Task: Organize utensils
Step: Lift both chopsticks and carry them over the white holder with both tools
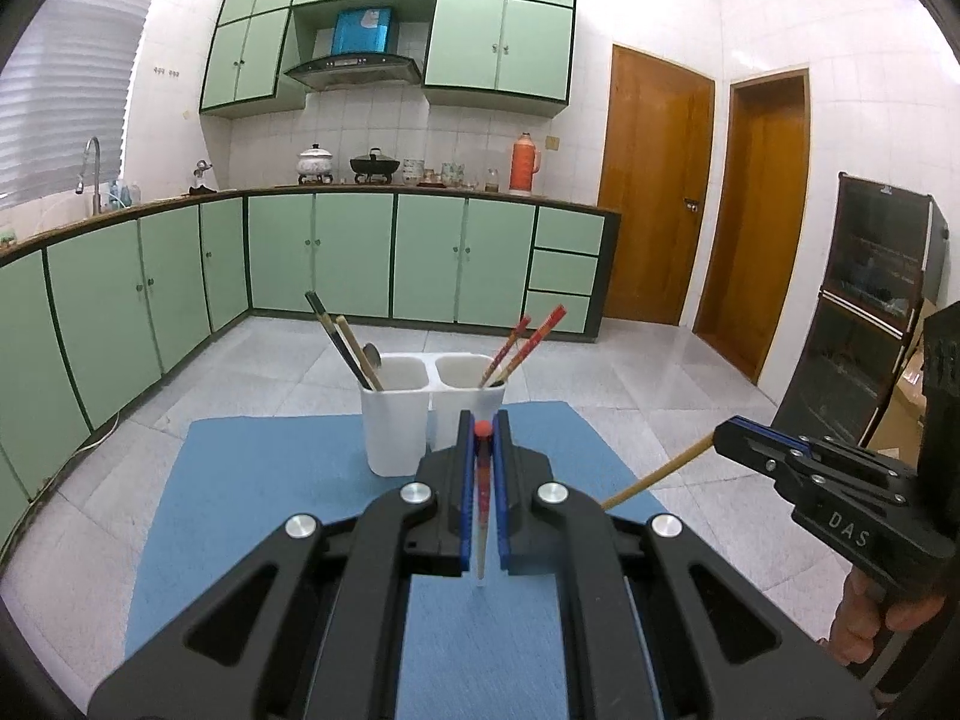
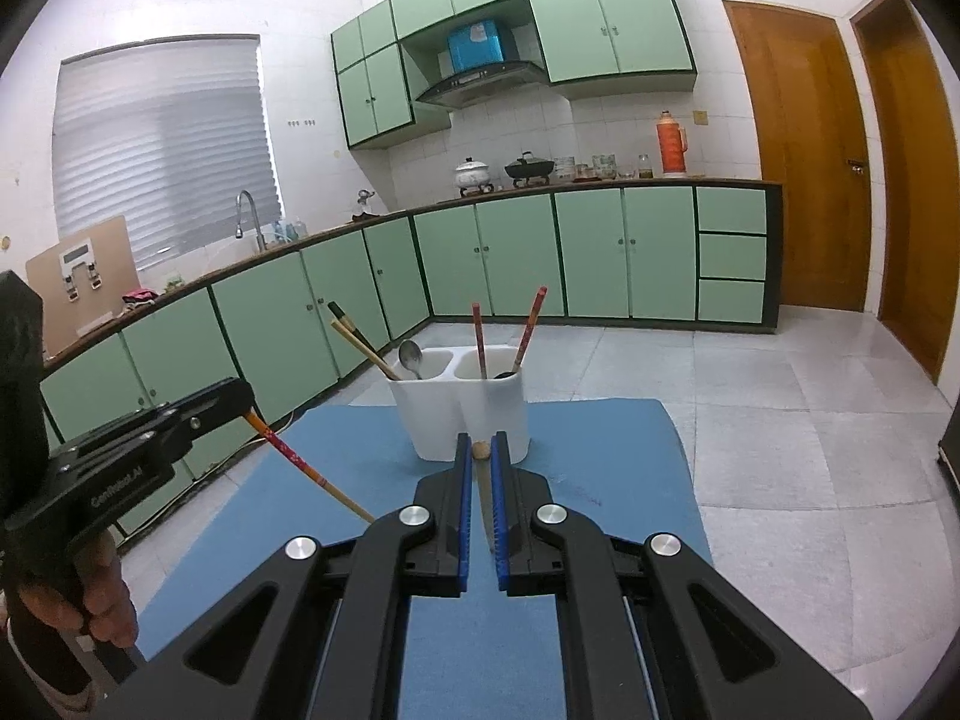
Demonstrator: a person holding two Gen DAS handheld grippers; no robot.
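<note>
White letters reading "DAS" are showing on the black body of the right gripper (image 1: pixel 729 438), seen from the left wrist camera. Faint lettering like "GenRobot.AI" is showing on the left gripper (image 2: pixel 243 405) body.

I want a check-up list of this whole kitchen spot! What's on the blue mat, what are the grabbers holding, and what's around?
Surface: blue mat over a table.
Job's things: white two-cup holder; dark chopsticks and a spoon in one cup, red chopsticks in the other.
Clutter: nothing seen.
Grippers: left gripper shut on a red chopstick; right gripper shut on a wooden chopstick.
Cables: nothing seen.
Surroundings: green cabinets, wooden doors, tiled floor.
</note>
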